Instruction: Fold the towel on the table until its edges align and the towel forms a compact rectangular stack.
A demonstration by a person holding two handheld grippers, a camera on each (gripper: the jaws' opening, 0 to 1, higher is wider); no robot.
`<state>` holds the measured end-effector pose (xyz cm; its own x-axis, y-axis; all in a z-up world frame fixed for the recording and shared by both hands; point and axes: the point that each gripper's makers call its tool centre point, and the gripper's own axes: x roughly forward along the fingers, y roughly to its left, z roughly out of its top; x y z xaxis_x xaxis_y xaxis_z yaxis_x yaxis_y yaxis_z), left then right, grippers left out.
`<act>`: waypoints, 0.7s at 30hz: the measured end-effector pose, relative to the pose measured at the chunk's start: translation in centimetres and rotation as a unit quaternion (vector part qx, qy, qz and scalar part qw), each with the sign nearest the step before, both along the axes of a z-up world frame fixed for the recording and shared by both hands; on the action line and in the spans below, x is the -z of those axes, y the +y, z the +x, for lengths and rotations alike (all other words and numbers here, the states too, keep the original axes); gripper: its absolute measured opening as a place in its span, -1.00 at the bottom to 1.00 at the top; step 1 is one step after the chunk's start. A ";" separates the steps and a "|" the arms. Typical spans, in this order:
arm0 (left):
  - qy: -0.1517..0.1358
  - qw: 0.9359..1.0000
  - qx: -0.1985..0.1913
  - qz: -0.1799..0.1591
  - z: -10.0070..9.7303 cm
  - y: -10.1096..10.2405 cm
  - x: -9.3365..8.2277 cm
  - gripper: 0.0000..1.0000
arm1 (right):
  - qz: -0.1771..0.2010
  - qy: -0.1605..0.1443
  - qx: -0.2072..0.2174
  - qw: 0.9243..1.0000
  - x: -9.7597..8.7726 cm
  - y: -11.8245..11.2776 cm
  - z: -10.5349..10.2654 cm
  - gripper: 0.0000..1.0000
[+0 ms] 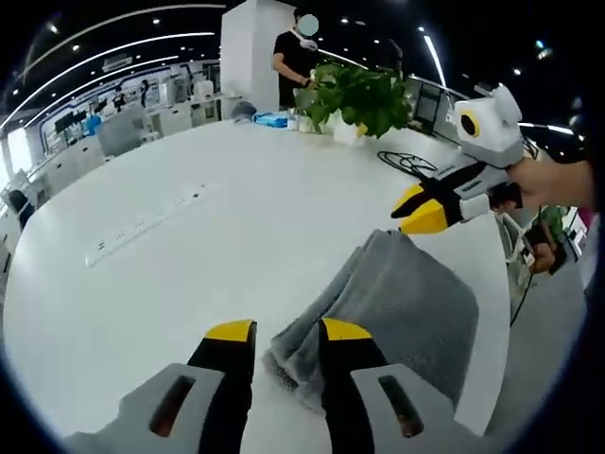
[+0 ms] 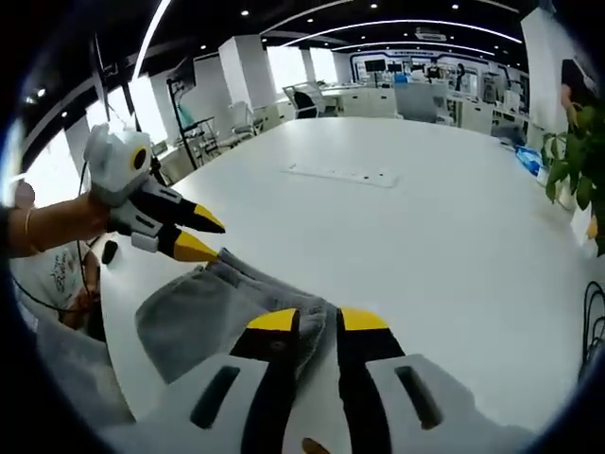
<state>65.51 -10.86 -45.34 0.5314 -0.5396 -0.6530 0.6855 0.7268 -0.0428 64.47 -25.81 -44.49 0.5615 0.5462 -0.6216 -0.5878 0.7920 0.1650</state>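
Towel (image 1: 397, 307), grey and already folded into a thick, layered bundle, lay on the white table (image 1: 189, 274) between the two grippers, its long axis running from one gripper toward the other. In the left gripper view, the left gripper (image 1: 286, 333) sat at the towel's near corner, its yellow-tipped jaws a small gap apart, with the cloth's edge lying at that gap and against the right-hand jaw; whether any fabric was actually pinched I could not tell. At the opposite corner, the right gripper (image 1: 412, 210) hovered just above the far end, its jaws slightly spread and apparently empty. The right gripper view mirrored this: the right gripper (image 2: 317, 320) poised at one end of the towel (image 2: 213, 307), jaws parted by a narrow gap, and the left gripper (image 2: 203, 238) at the other end with its tips a little open. Each gripper was thus nearest its own end, so any coming fold would probably bring one end over the other along that axis. Farther out on the table lay a white power strip (image 1: 142, 224), a potted plant (image 1: 359, 95) and a coiled black cable (image 1: 411, 163); a person (image 1: 295, 61) stood beyond the table in a large, brightly lit office.
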 end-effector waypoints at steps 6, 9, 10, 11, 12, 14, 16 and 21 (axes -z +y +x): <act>-0.006 1.000 -0.015 -0.021 -1.7 0.2 -1.1 -0.16 | -0.001 -0.001 -0.007 1.000 -0.4 -0.6 -1.6 -0.62; -0.004 0.999 -0.022 -0.034 -3.0 0.3 -1.2 -0.14 | -0.003 0.000 -0.008 1.000 -0.1 -1.2 -2.0 -0.56; -0.002 0.999 -0.022 -0.036 -3.2 0.2 -1.1 -0.12 | -0.003 0.001 -0.008 1.000 0.0 -1.4 -2.1 -0.54; 0.000 0.999 -0.022 -0.039 -3.5 0.2 -0.9 -0.10 | -0.003 0.003 -0.007 1.000 0.0 -1.5 -2.5 -0.52; 0.004 0.999 -0.022 -0.044 -4.1 0.0 -1.0 -0.07 | -0.004 0.006 -0.006 1.000 0.0 -1.6 -2.8 -0.50; 0.013 0.998 -0.027 -0.053 -4.6 0.2 -0.6 -0.03 | -0.002 0.010 -0.003 1.000 0.0 -1.8 -3.4 -0.49; 0.016 0.998 -0.031 -0.052 -5.0 0.5 -0.2 -0.01 | 0.001 0.014 -0.001 1.000 0.2 -1.9 -3.9 -0.47; 0.021 0.997 -0.038 -0.059 -6.1 0.6 -0.2 0.00 | 0.002 0.021 -0.002 1.000 0.5 -1.9 -4.9 -0.45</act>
<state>59.38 -10.24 -45.18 0.5473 -0.5732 -0.6098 0.6244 0.7648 -0.1585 59.59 -27.75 -44.96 0.5329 0.5503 -0.6428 -0.5829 0.7894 0.1926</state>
